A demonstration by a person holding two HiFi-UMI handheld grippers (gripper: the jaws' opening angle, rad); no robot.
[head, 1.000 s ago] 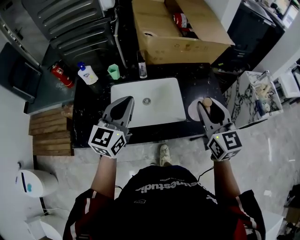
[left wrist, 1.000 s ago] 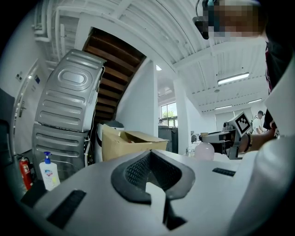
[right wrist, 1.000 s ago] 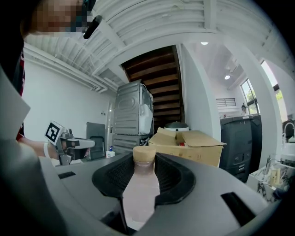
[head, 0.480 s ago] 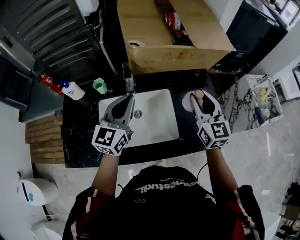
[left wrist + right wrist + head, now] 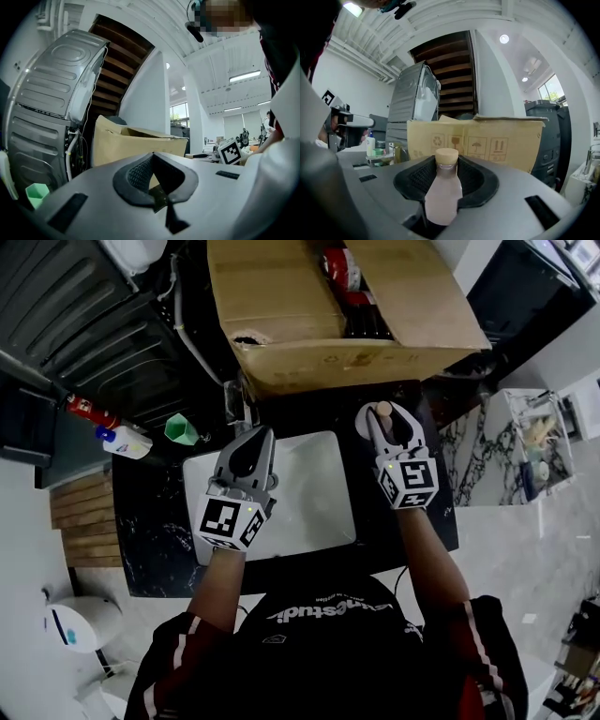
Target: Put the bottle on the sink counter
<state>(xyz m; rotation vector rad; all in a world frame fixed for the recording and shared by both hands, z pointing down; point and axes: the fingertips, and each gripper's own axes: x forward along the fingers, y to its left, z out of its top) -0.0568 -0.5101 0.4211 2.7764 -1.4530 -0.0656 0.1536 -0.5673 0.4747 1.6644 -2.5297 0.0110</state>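
A pale pink bottle [image 5: 443,192] with a tan cap [image 5: 382,410] stands upright between the jaws of my right gripper [image 5: 389,420], which is shut on it. The gripper hangs over the black sink counter [image 5: 150,521], just right of the white basin [image 5: 300,493], above a pale round disc [image 5: 360,426]. In the right gripper view the bottle's body fills the gap of that gripper [image 5: 446,163]; its base is hidden. My left gripper [image 5: 262,435] is over the basin's far left corner with its jaws together and nothing in them; its tips [image 5: 153,154] meet.
A big open cardboard box [image 5: 281,296] stands right behind the counter. A faucet [image 5: 238,401], a green cup [image 5: 181,429] and a soap bottle [image 5: 124,441] sit at the counter's far left. A metal appliance [image 5: 84,315] lies beyond; a marble stand [image 5: 511,446] is at the right.
Both grippers have moved forward toward the cardboard box. The right one has carried the bottle along to the counter's far right, over the pale disc. The grip has not changed.
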